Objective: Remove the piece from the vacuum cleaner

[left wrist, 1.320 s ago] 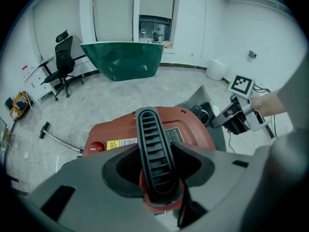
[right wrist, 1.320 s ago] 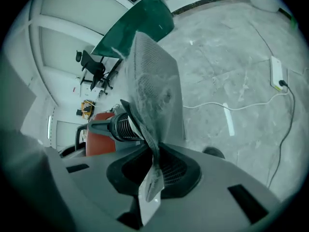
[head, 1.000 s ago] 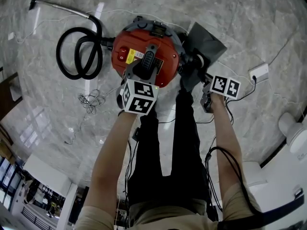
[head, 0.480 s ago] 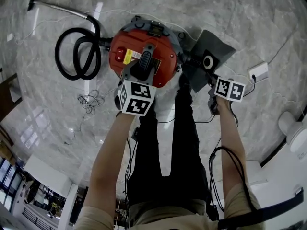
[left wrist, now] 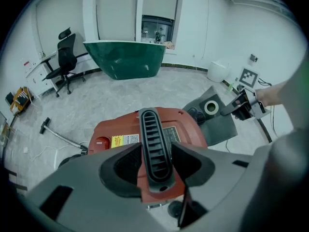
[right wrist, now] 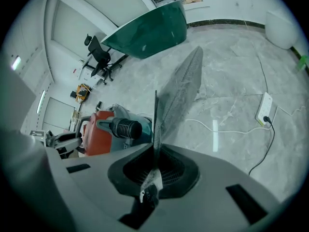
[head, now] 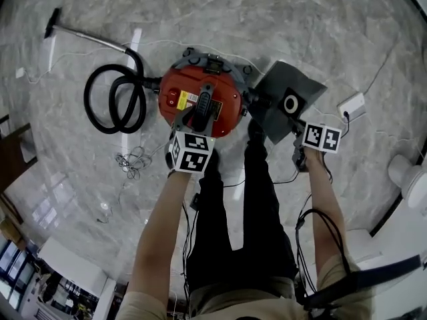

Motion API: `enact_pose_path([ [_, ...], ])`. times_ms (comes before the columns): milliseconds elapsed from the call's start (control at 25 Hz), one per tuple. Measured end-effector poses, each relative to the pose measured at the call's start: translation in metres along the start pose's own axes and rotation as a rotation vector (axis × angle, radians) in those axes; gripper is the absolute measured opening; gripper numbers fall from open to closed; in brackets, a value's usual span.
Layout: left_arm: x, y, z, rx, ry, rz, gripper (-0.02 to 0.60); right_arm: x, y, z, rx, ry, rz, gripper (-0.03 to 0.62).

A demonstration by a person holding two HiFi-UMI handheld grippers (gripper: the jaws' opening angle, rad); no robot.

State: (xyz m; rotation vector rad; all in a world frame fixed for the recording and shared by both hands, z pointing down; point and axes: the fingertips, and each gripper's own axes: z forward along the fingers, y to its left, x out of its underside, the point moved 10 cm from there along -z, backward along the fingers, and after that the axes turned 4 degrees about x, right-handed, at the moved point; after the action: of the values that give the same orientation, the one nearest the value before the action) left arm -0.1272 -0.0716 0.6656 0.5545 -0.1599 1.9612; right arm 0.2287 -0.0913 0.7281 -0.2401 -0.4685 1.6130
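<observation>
- The pale grey marble floor (head: 333,39) lies under everything, and you stand on it looking down.
- The round red vacuum cleaner (head: 183,99) sits on the floor just in front of your feet. It has a grey rim.
- The long black hose (head: 87,100) lies in loops on the floor, to the left of the vacuum cleaner. One end goes into its side.
- The flat grey dust bag with a white ring (head: 293,89) is the piece. It is just to the right of the vacuum cleaner and tilted up off the floor. Its ring is away from the black ribbed port (right wrist: 126,128) on the vacuum cleaner's side. From your right hand-held gripper view you see the bag (right wrist: 181,88) edge on.
- The thin metal pipe with a dark floor nozzle (head: 87,37) lies far to the left, joined to the hose.
- Your left hand-held gripper (head: 199,117) is on top of the vacuum cleaner. Its jaws stand fairly wide and squeeze the black ribbed carry handle (left wrist: 153,139) from both sides.
- Your right hand-held gripper (head: 297,128) is at the near edge of the dust bag. Its jaws are almost together and pinch that thin edge (right wrist: 154,166).
- The white power strip (head: 351,105) lies on the floor to the right of the bag, well apart from it, with a cord plugged in.
</observation>
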Motion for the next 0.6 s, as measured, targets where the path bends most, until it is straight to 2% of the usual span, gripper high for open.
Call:
enact_pose_path([
  [160,-0.001,0.000,-0.030,0.019,-0.028,-0.040,0.183,-0.001,-0.004,-0.026,0.034,-0.023,0.055,0.018],
  [320,-0.006,-0.002,-0.076,0.036,-0.079,-0.090,0.183,-0.009,0.014,-0.055,0.028,-0.056,0.087,0.018],
  [600,-0.035,-0.036,-0.146,0.088,-0.158,-0.077,0.183,-0.029,0.051,-0.133,-0.005,-0.124,0.059,0.018],
])
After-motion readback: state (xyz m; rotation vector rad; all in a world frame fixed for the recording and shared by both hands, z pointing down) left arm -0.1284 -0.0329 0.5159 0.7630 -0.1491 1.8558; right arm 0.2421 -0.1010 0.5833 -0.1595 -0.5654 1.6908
